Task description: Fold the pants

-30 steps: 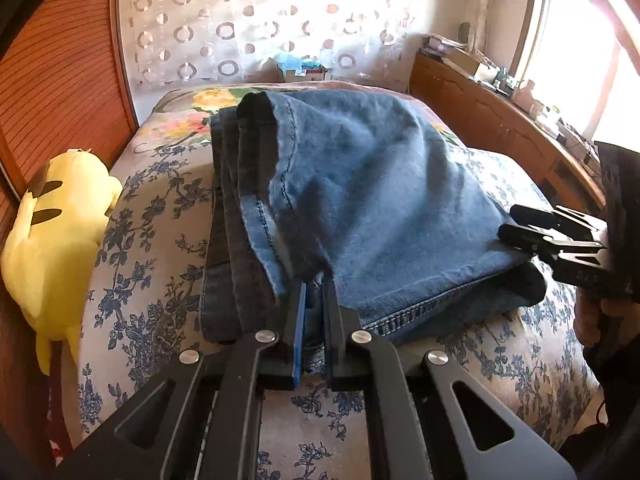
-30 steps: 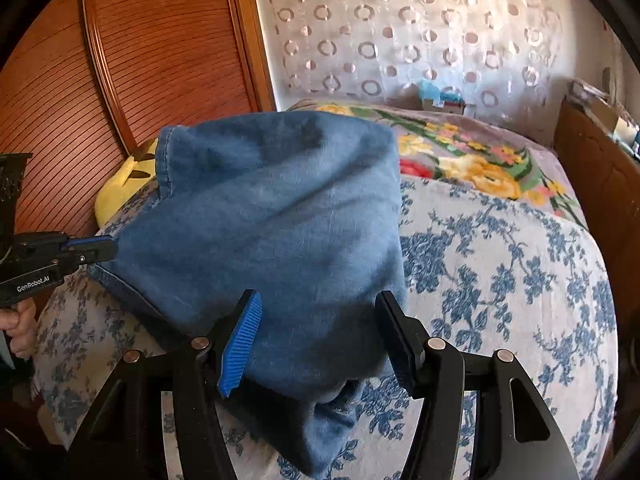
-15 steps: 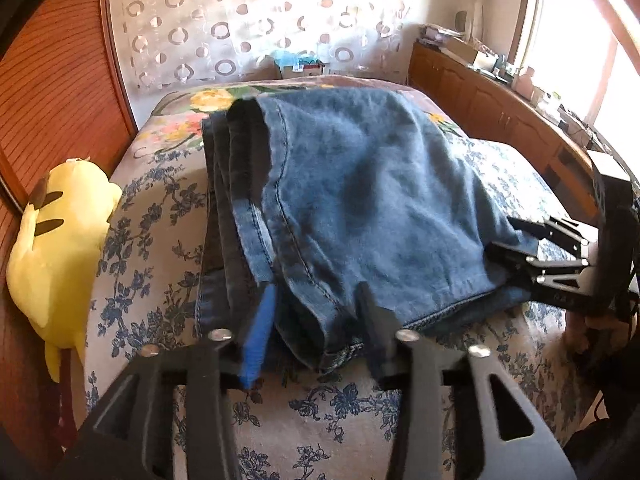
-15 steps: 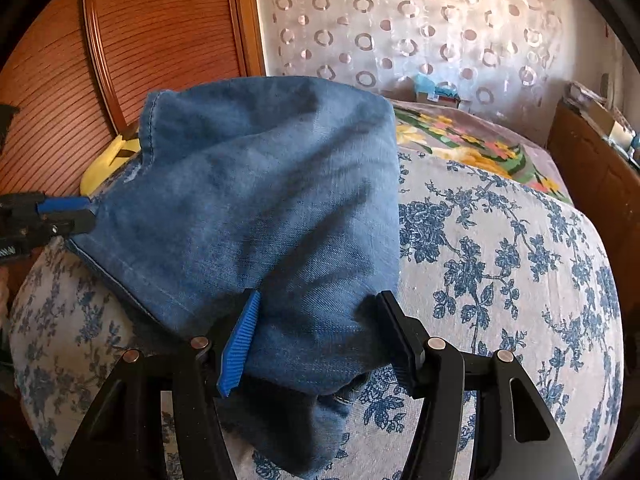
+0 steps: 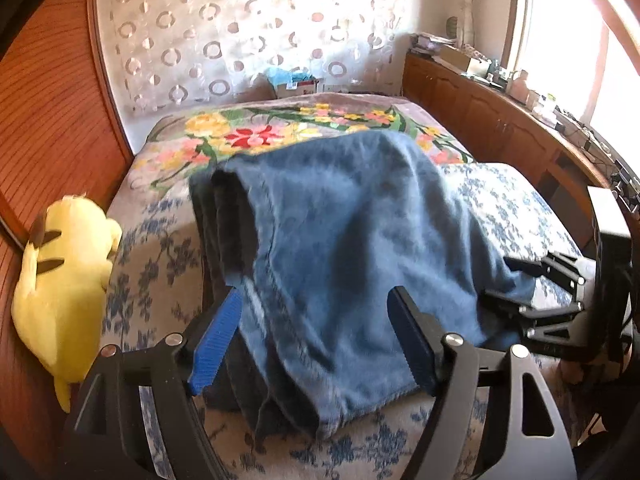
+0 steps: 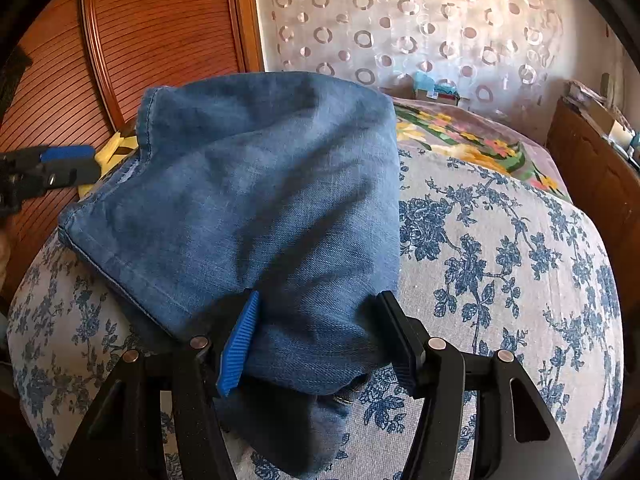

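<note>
While the folded blue jeans lie in layers on the bed, over its blue-flowered cover, the left tongs stand wide apart, their pads either side of the near hem without clamping it. The right tongs are likewise spread, denim bulging between the two pads at the other near corner; whether the pads touch the cloth I cannot tell. A yellow plush toy lies at the bed's left edge against the wooden wardrobe.
</note>
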Action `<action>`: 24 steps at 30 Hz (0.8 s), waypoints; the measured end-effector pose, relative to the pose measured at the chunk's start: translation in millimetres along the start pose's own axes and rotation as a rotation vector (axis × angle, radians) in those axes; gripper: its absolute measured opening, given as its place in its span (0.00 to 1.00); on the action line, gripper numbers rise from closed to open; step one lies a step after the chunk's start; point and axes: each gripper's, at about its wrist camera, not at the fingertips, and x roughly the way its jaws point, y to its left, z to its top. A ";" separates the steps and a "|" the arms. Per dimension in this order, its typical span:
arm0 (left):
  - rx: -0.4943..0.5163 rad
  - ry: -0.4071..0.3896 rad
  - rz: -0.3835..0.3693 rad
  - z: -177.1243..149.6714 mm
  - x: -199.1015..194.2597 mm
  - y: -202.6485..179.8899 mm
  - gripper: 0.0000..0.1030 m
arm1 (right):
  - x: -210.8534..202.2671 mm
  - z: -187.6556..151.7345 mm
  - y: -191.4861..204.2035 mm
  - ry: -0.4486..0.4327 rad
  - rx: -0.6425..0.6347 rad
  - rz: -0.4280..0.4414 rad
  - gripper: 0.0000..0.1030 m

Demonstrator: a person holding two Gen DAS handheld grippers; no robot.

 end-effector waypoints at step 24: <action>-0.011 -0.019 0.037 43.4 52.9 36.3 0.06 | 4.5 2.3 -12.7 0.016 0.047 0.019 0.68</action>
